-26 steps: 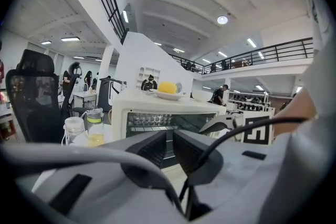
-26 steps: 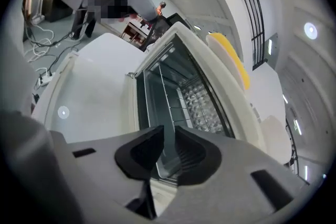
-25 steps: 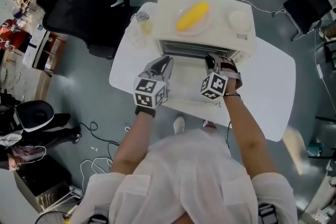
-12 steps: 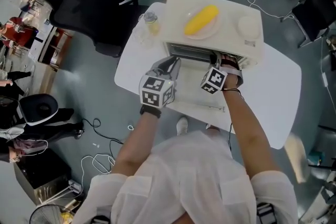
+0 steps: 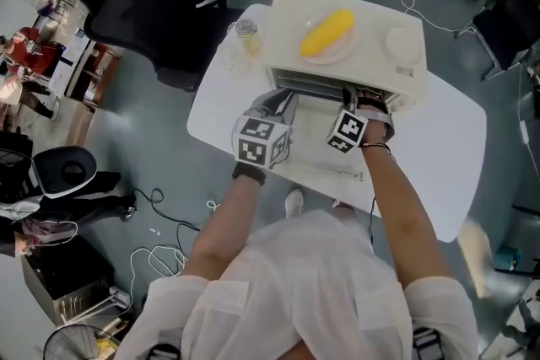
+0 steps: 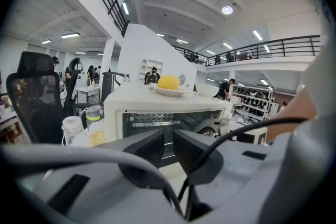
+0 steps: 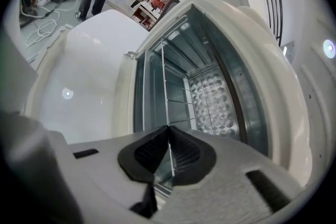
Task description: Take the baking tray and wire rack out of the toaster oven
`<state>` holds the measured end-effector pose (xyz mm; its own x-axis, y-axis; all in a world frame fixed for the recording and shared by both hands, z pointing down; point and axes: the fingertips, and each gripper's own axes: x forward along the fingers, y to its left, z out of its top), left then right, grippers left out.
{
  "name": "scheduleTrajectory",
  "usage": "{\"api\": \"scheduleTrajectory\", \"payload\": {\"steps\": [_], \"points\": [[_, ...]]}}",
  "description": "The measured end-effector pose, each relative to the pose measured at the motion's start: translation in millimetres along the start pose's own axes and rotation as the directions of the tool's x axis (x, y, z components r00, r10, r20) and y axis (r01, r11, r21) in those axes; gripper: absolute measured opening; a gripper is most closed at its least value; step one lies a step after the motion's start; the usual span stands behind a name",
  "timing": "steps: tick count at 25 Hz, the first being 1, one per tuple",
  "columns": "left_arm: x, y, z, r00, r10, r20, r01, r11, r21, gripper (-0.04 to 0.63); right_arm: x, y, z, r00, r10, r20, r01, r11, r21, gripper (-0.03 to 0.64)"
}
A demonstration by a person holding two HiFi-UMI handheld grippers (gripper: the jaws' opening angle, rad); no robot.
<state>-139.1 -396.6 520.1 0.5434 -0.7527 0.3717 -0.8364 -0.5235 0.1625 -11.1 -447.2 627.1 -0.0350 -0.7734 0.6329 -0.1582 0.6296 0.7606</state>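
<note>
Closing in at the mouth of the toaster oven, the right gripper is biting onto the front wire of the wire rack. Its jaws have just been snapping together, and the thin wire is running straight between the dark pads. The rack itself is sitting inside the oven cavity, its bars stretching away from the jaws toward the back. Deeper in, a dimpled metal surface is catching the light; whether that is the baking tray I cannot tell. The oven door is lying dropped open, flat toward the person, and the right gripper is reaching over it at the right side of the opening.

Over on the other side, the left gripper is hovering above the door, in front of the left half of the opening. It is carrying nothing: its jaws are sitting all but together, only a slit of light between them, pointing at the cavity.

The oven is standing on a white table. On its roof a plate is holding a yellow piece of food, and a white bowl is resting near the right end. Just left of the oven, a small jar with a yellowish fill is standing on the table, with a black office chair beyond the table's edge.
</note>
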Motion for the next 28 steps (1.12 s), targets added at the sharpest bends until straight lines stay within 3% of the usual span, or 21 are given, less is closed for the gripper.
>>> {"api": "scheduleTrajectory", "payload": {"steps": [8,13,19,23,28], "points": [[5.4,0.3,1.7,0.997,0.026,-0.071,-0.027,0.999,-0.017,0.028,-35.3,31.0,4.9,0.998,0.031,0.049,-0.033,0.999,0.041,0.017],[8.5,3.3,-10.8,0.985,0.071,-0.159,-0.073,0.997,-0.008,0.072,-55.1,47.1,5.1,0.997,0.023,0.068,-0.026,0.999,0.041,0.017],[15.6,0.0,-34.2,0.949,0.111,-0.294,-0.122,0.992,-0.017,0.08,-74.4,59.4,-0.3,0.996,0.012,0.086,-0.014,1.0,0.026,0.017],[24.5,2.2,-52.2,0.922,0.092,-0.375,-0.124,0.99,-0.061,0.08,-81.5,66.0,2.8,0.996,0.008,0.093,-0.009,1.0,0.01,0.017],[29.0,10.9,-60.0,0.884,0.11,-0.454,-0.15,0.987,-0.052,0.083,-90.6,73.2,9.8,0.995,0.014,0.102,-0.016,1.0,0.013,0.017]]}}
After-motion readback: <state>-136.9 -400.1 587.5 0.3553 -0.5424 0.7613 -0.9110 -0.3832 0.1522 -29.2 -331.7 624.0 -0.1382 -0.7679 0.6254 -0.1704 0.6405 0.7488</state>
